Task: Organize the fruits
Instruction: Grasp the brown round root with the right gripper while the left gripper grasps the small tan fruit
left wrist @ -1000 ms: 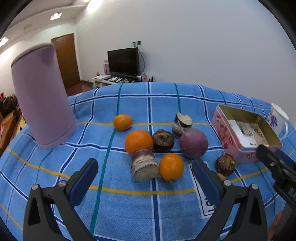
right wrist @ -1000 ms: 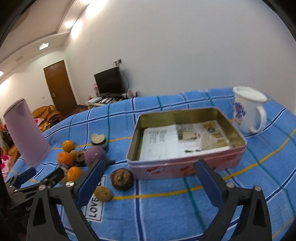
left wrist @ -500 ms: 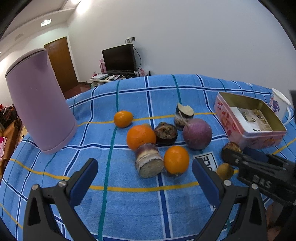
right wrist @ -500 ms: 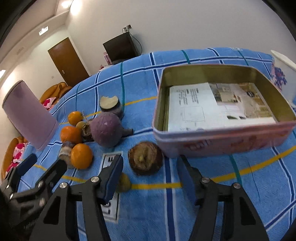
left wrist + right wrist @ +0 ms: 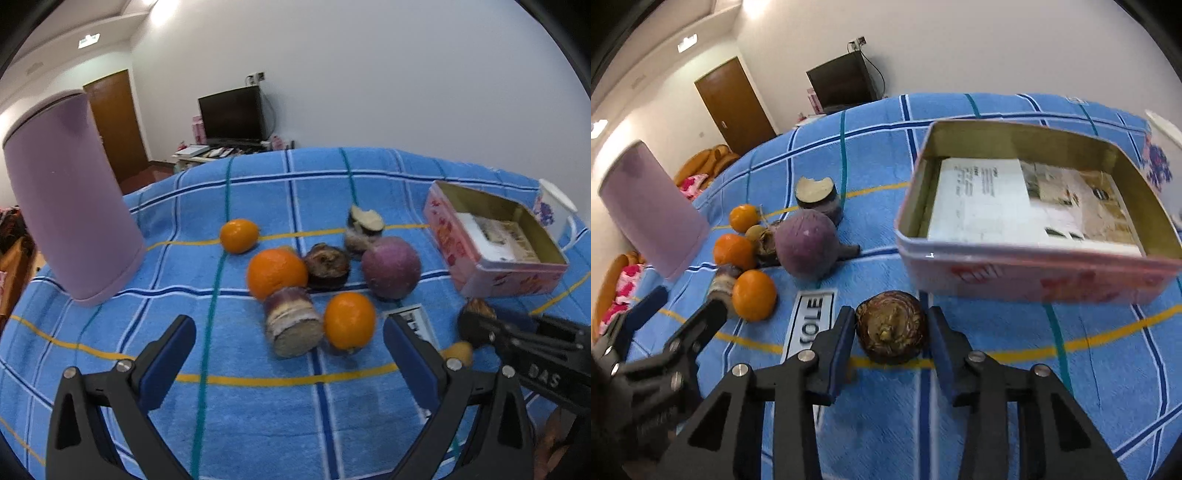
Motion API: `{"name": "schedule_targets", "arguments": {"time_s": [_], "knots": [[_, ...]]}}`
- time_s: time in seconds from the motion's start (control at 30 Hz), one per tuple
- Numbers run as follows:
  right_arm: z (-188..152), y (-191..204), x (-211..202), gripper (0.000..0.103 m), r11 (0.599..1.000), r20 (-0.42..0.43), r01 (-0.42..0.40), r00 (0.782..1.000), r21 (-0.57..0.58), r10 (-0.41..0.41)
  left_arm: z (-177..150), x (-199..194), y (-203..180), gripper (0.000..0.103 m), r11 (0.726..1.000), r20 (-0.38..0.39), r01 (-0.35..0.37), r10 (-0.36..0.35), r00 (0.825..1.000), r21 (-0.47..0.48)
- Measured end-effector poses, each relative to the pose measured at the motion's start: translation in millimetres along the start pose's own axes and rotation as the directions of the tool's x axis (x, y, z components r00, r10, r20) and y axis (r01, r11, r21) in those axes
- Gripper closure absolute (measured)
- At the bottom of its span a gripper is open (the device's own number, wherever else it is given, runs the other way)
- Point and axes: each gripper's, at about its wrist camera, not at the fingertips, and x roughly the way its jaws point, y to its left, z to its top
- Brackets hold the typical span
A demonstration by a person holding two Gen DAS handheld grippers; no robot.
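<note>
Right tongs (image 5: 892, 334): our pair has just been closing, and its blue-lined pads now press both flanks of the brown ridged fruit (image 5: 891, 326), which sits on the blue plaid cloth (image 5: 997, 387) just in front of the pink tin (image 5: 1034, 275). Left tongs (image 5: 288, 354): held wide, hovering empty short of the fruit cluster.

Risks, as we judge them:
- the domed, dark fruit looks squat and slightly soft; too hard a squeeze could bruise it, while a grip set low on its curve could let it roll out on the lift;
- the tin's near wall stands close ahead, so a shallow lift may knock the fruit against the rim;
- the towelling cloth is loose and could drag.

Items noted:
- tin, rectangular, gold-lined, glossy printed outside, a printed paper sheet lying flat inside;
- oranges, three, round and pebbled, the nearest (image 5: 349, 320) touching a cut cylindrical stub (image 5: 291, 322) with purple rind and pale fibrous face;
- purple round root or fruit (image 5: 390, 267), matte;
- lilac kettle (image 5: 70, 199), smooth, tapering, well apart on the left;
- white mug (image 5: 554, 212) behind the tin.
</note>
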Motion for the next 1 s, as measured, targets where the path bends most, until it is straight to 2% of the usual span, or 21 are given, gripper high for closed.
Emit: {"name": "schedule_targets", "arguments": {"time_s": [0.13, 0.17, 0.3, 0.37, 0.43, 0.47, 0.53, 0.6, 0.63, 0.8, 0.9, 1.0], "knots": [[-5, -13, -17, 0.061, 0.999, 0.018, -0.032, 0.999, 0.012, 0.031, 0, -4, -10, 0.000, 0.997, 0.044, 0.067, -0.069, 0.997, 0.040], [-6, -17, -21, 0.061, 0.999, 0.028, -0.032, 0.999, 0.014, 0.032, -1, -4, -14, 0.001, 0.992, 0.041, 0.111, -0.113, 0.993, 0.055], [-11, -31, -37, 0.061, 1.000, 0.076, 0.010, 0.997, 0.001, -0.010, -5, 2, -28, 0.007, 0.967, -0.025, 0.250, -0.250, 0.968, 0.038], [-13, -37, -41, 0.061, 1.000, 0.090, 0.014, 0.996, 0.004, -0.014, -5, 6, -37, 0.008, 0.957, -0.057, 0.288, -0.287, 0.956, 0.012], [-13, -40, -44, 0.061, 1.000, 0.104, 0.021, 0.994, 0.007, -0.022, -4, 9, -46, 0.014, 0.950, -0.079, 0.313, -0.312, 0.947, 0.002], [-12, -41, -45, 0.061, 1.000, 0.112, 0.025, 0.993, 0.007, -0.025, -4, 9, -52, 0.015, 0.949, -0.090, 0.315, -0.312, 0.946, 0.018], [-12, -43, -49, 0.061, 1.000, 0.124, 0.027, 0.992, 0.008, -0.027, -6, 9, -65, 0.015, 0.956, -0.104, 0.287, -0.279, 0.955, 0.066], [-12, -45, -50, 0.061, 0.999, 0.133, 0.033, 0.991, 0.009, -0.034, -8, 14, -77, 0.019, 0.963, -0.119, 0.244, -0.230, 0.966, 0.118], [-12, -45, -50, 0.061, 0.999, 0.133, 0.033, 0.991, 0.011, -0.034, -8, 16, -81, 0.024, 0.963, -0.127, 0.236, -0.220, 0.967, 0.129], [-15, -43, -48, 0.061, 1.000, 0.127, 0.030, 0.991, 0.008, -0.031, -7, 33, -83, 0.043, 0.968, -0.196, 0.234, -0.213, 0.957, 0.089], [-15, -40, -45, 0.061, 1.000, 0.119, 0.029, 0.993, -0.004, -0.028, -8, 33, -78, 0.050, 0.969, -0.189, 0.233, -0.215, 0.958, 0.079], [-16, -39, -44, 0.061, 0.999, 0.119, 0.037, 0.992, -0.012, -0.035, -10, 31, -77, 0.066, 0.970, -0.185, 0.230, -0.212, 0.960, 0.081]]}}
